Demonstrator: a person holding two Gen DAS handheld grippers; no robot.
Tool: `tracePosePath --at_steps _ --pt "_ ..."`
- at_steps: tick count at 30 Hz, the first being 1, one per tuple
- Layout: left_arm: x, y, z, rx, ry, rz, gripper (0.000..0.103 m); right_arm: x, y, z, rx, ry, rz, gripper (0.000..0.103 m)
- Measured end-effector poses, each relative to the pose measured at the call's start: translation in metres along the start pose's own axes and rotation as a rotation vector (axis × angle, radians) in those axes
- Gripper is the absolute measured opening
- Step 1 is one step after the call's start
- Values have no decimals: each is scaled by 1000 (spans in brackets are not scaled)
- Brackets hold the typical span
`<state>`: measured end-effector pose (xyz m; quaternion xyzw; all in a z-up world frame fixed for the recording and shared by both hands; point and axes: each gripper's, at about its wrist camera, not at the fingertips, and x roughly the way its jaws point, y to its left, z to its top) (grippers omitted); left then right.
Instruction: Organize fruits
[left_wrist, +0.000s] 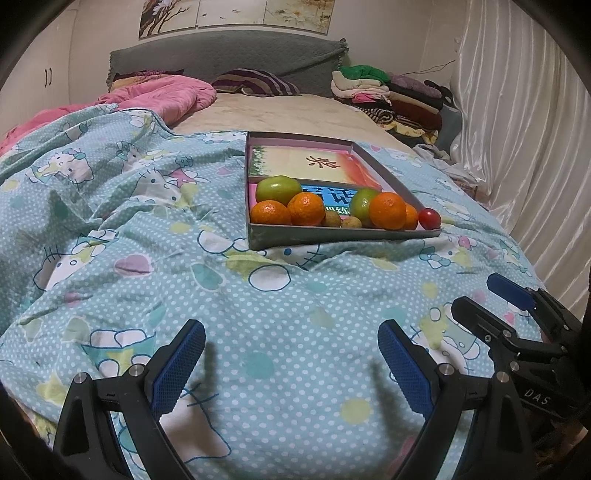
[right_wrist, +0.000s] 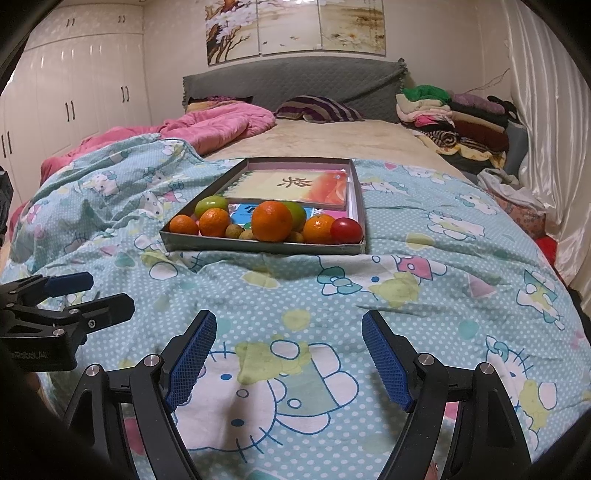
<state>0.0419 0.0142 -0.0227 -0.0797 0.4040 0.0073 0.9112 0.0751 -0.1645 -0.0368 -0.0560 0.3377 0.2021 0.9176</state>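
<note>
A shallow grey box (left_wrist: 332, 236) (right_wrist: 258, 248) lies on the bed ahead of both grippers. Along its near side sit several oranges (left_wrist: 388, 210) (right_wrist: 271, 220), two green fruits (left_wrist: 279, 189) (right_wrist: 211, 205), a red tomato (left_wrist: 429, 218) (right_wrist: 346, 230) at the right corner and small brownish fruits (left_wrist: 351, 222) (right_wrist: 245, 234). Books (left_wrist: 314, 162) (right_wrist: 291, 186) lie in the box behind them. My left gripper (left_wrist: 291, 354) is open and empty above the quilt. My right gripper (right_wrist: 289, 347) is open and empty too, well short of the box.
The blue cartoon quilt (left_wrist: 147, 229) (right_wrist: 424, 280) covers the near bed. A pink blanket (left_wrist: 162, 96) lies far left, folded clothes (left_wrist: 391, 96) far right, a white curtain (left_wrist: 517, 147) on the right, and wardrobes (right_wrist: 74, 92) on the left. Each gripper shows in the other's view (left_wrist: 517, 317) (right_wrist: 66, 295).
</note>
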Motion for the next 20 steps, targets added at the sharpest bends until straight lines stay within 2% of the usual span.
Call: tracePosePath --at_steps 15,18,20 --pt "4 4 2 -13 9 14 95 2 -6 3 18 -3 -17 82" --pt "6 11 6 -22 9 26 95 2 -19 7 73 1 1 82" --pt "5 21 12 -34 1 63 95 2 -37 15 113 6 -19 82"
